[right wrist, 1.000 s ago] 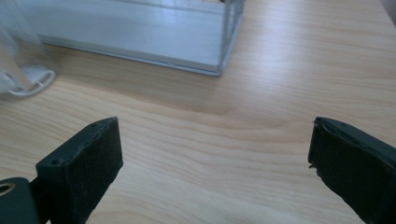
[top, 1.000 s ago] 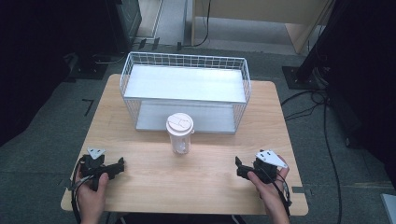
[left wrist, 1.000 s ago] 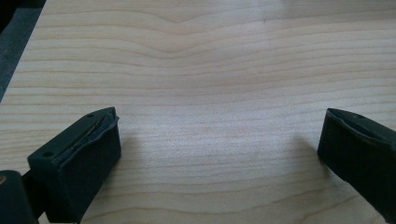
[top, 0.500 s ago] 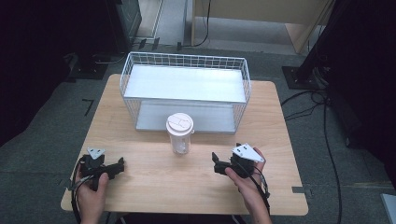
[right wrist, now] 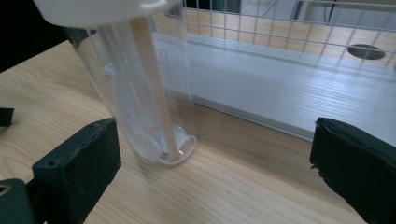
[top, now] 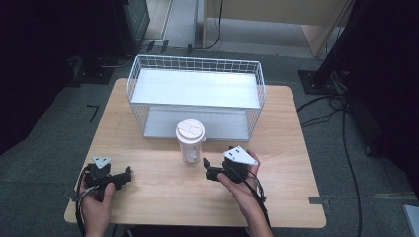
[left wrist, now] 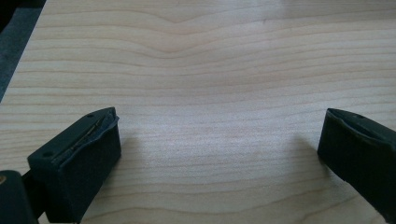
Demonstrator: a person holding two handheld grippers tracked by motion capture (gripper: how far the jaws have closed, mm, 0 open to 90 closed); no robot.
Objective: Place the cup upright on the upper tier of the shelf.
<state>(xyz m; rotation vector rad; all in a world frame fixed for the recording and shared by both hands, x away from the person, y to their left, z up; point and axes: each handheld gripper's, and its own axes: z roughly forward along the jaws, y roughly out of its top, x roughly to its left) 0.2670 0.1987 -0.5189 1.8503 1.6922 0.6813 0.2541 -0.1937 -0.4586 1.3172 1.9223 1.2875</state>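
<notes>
Step in hand, as I read it: approach for a grasp on the clear cup (top: pixel 190 143); right gripper (top: pixel 209 169) is just beside it on the person's right, jaws released and spread wide, they have just been opening further, nothing pressed between them.

Cup stands upright on the table (top: pixel 163 197), near the middle, just in front of the white wire basket (top: pixel 195 94); white lid (top: pixel 190 130) on top; a pale straw or stick (right wrist: pixel 149 88) leans inside the clear wall. In the right gripper view the cup (right wrist: pixel 144 93) sits ahead of the jaws and off toward the left one; base not yet between the pads; right pad well apart from it.

Left gripper (top: pixel 118 178) is near the table's front left edge, well apart from the cup; jaws wide and empty, bare wood (left wrist: pixel 210 70) between them in the left gripper view.

Next move, my judgement:
- shift the right gripper a bit further so the cup body centres between the pads; now it is biased to one side, closing from here would likely shove it;
- go in level, mid-height on the cup body rather than at the lid; clear plastic looks thin, so close gently;
- cup is tall and light; a nudge from the left pad could tip it toward the basket;
- basket probably is the destination; cannot tell whether the top or the lower shelf.
</notes>
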